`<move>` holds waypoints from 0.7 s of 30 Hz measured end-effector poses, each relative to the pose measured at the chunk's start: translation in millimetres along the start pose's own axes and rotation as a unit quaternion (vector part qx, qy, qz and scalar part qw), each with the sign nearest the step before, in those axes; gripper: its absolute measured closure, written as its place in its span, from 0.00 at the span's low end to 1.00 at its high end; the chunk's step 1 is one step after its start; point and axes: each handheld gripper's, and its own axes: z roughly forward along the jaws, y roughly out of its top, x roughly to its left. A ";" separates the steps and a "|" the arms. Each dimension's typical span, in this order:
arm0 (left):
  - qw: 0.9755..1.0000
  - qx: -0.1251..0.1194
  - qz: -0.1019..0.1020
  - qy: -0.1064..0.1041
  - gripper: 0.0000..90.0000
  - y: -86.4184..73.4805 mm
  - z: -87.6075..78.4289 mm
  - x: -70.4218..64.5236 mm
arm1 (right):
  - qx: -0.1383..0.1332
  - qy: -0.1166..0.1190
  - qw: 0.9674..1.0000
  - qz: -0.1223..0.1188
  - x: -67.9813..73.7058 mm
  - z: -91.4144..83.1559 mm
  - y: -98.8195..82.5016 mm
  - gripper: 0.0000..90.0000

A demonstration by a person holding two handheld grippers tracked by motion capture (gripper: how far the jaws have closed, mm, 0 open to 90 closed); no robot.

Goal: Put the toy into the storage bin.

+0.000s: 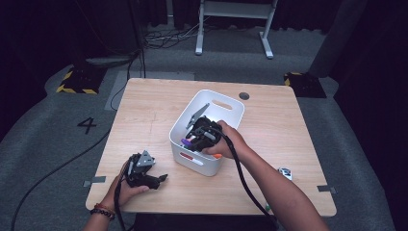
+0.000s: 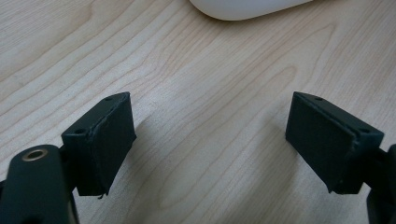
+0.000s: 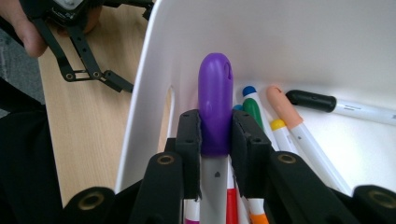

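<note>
A white bin stands mid-table with several markers lying on its floor. My right gripper reaches into it, shut on a marker with a purple cap; the pads press on the cap's lower end, and the cap points toward the bin's wall. Loose markers with green, orange and black caps lie beside it. My left gripper rests low over the wood near the front left edge, open, with bare tabletop between its fingers.
The bin's rounded corner sits just ahead of the left gripper. A small white object lies on the table at the front right. A round grey grommet is set behind the bin. Cables trail from both grippers off the front edge.
</note>
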 end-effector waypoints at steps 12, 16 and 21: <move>1.000 0.000 0.000 0.000 0.18 0.0 0.0 0.0 | 0.009 0.022 1.000 0.003 0.3 2.6 -2.1 0.83; 1.000 0.000 0.000 0.000 0.18 0.0 0.0 0.0 | 0.008 0.024 1.000 -0.003 1.3 2.5 -1.8 0.83; 1.000 0.000 0.000 0.000 0.18 0.0 0.0 0.0 | 0.018 0.029 0.999 -0.003 1.7 3.9 -2.7 0.82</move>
